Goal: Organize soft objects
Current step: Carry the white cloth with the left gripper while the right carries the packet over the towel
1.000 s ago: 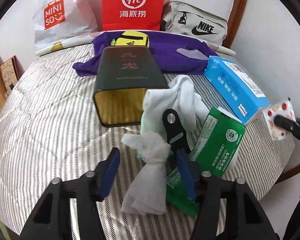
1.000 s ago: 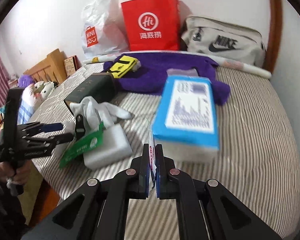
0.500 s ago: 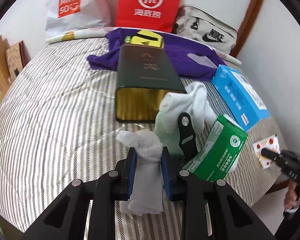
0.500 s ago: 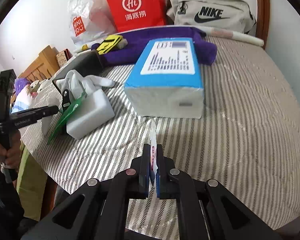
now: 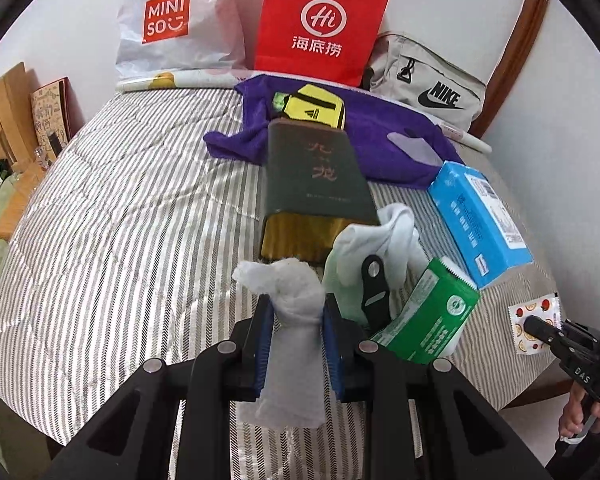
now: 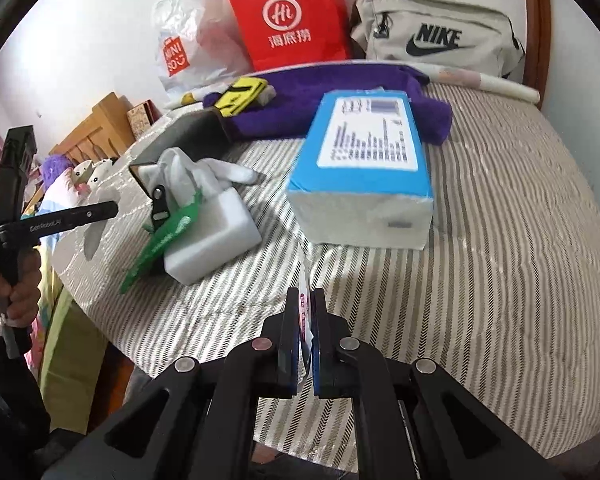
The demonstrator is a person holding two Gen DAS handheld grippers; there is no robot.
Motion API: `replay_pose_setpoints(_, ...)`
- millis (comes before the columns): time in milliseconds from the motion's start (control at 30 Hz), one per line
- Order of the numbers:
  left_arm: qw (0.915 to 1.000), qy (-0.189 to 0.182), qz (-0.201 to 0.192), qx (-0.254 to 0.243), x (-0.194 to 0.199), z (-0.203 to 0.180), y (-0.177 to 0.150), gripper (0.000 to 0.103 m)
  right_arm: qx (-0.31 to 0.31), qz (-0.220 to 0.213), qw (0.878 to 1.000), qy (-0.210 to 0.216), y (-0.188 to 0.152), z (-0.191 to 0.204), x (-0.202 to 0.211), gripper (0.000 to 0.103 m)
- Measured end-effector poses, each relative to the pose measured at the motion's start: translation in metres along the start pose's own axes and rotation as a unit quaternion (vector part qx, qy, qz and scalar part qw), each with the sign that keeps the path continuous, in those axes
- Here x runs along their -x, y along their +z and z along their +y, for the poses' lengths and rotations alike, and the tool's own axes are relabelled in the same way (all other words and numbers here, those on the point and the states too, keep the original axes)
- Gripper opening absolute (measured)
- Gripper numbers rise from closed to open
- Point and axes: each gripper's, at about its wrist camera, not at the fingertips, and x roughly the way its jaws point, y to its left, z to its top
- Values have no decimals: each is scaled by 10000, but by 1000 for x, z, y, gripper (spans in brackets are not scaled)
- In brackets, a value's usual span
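Note:
My left gripper (image 5: 296, 312) is shut on a crumpled white tissue cloth (image 5: 292, 320) and holds it above the striped bed (image 5: 120, 220). My right gripper (image 6: 305, 300) is shut on a thin fruit-print packet (image 6: 303, 280), which shows edge-on between its pads; the packet also shows in the left wrist view (image 5: 534, 322) low over the bed's right edge. A green tissue pack (image 5: 428, 320), a white cloth (image 5: 384, 232) with a black clip (image 5: 374, 280), a blue tissue box (image 6: 364, 164) and a purple towel (image 5: 380, 140) lie on the bed.
A dark green tin (image 5: 316, 192) lies mid-bed with a yellow pouch (image 5: 312, 106) behind it. A red paper bag (image 5: 320, 24), a Miniso bag (image 5: 168, 20) and a Nike bag (image 5: 428, 80) stand along the wall. Wooden furniture (image 6: 100, 128) stands left of the bed.
My left gripper closed on the white tissue cloth and lifted it. My right gripper moved down toward the bed's near edge with the packet in it.

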Motion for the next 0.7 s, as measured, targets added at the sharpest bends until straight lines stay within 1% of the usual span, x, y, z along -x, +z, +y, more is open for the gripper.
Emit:
replay_pose_setpoints(100,10000,-25,-52,-5,5,-2,5,23,35,-90,9999,91,4,2,10,5)
replay_pose_setpoints(267,9998,-116,-161,-28,15,-7,16,23,49,-257,9996,67,16,2,23,5)
replay_pose_setpoints(333,9997,-94,-237,-66,19,-9,23,23,37,-324,9994,67,21,1,27,5)
replay_pose_setpoints(533,9994,-109,-336,-73,25,-12,40,23,91,-535,9985,73,45,0,37,5)
replay_pose_setpoints(700,9993,-107,-339,-58,20,-14,59,23,184,-667,9976,77,69,-3,38,5)
